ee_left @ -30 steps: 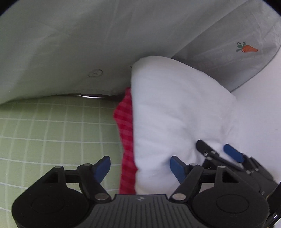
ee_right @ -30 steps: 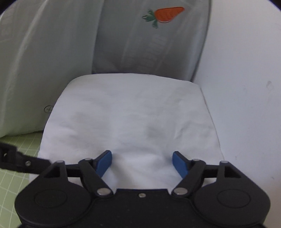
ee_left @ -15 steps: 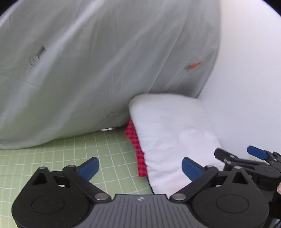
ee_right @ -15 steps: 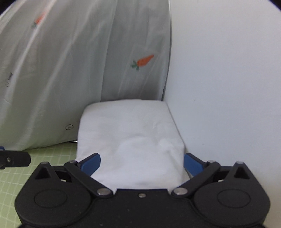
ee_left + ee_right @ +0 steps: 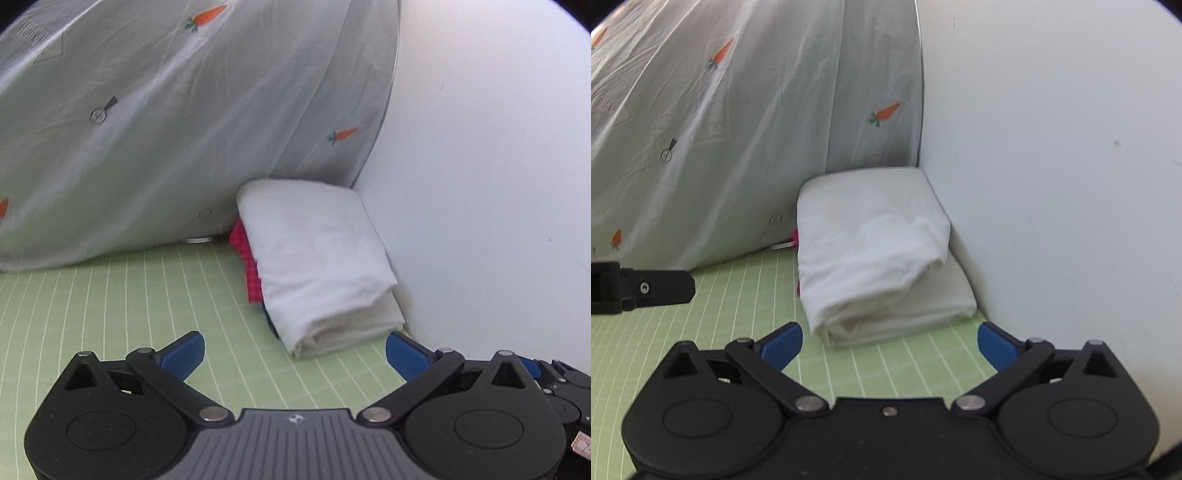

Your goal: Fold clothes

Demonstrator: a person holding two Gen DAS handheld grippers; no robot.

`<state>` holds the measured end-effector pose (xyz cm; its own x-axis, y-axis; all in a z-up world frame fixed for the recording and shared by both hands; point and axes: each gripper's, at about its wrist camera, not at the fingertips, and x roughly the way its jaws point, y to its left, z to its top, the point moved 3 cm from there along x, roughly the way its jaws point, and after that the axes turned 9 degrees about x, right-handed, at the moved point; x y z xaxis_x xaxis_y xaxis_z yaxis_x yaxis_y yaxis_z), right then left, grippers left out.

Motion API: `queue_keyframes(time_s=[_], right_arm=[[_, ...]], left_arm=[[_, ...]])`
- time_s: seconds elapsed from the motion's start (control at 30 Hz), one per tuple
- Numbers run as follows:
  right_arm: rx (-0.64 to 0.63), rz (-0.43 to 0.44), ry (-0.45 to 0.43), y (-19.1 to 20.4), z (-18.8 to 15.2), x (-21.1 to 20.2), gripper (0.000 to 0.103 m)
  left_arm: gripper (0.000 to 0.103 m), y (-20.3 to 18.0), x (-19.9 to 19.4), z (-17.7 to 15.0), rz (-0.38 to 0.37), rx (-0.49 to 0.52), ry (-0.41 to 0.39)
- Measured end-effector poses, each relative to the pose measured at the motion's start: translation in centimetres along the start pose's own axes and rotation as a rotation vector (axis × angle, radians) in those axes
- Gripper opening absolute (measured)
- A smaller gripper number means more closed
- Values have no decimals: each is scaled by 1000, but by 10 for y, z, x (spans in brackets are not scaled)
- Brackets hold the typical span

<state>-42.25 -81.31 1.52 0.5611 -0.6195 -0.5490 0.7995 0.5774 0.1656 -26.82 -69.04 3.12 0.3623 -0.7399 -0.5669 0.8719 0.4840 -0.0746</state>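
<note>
White garment [image 5: 314, 251] lies folded atop a stack, red checked cloth [image 5: 245, 254] beneath, in the corner where the curtain [image 5: 166, 129] meets the wall [image 5: 480, 166] on the green mat [image 5: 110, 314]. Both grippers, left [image 5: 293, 350] and right [image 5: 890, 343], have backed away from it within the last second, jaws spread wide, empty. Judgement: this fold appears complete and released.

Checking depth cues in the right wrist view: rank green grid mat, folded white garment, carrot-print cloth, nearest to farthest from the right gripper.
From the right gripper, jaws open:
1. Green grid mat, directly under and ahead of the fingertips.
2. Folded white garment, ahead, centre, against the white wall.
3. Carrot-print cloth, behind the garment, upper left.
</note>
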Motion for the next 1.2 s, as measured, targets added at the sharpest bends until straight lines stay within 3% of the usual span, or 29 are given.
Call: queue_keyframes(time_s=[0.33,1.2], right_arm=[[12,-20,79,-15,-37,-27,102],[42,-35,70,-22,-39,-34,102]], left_arm=[[103,-23,-18,-43,3,52,80],[103,-36,-25,-43,-7,94,66]])
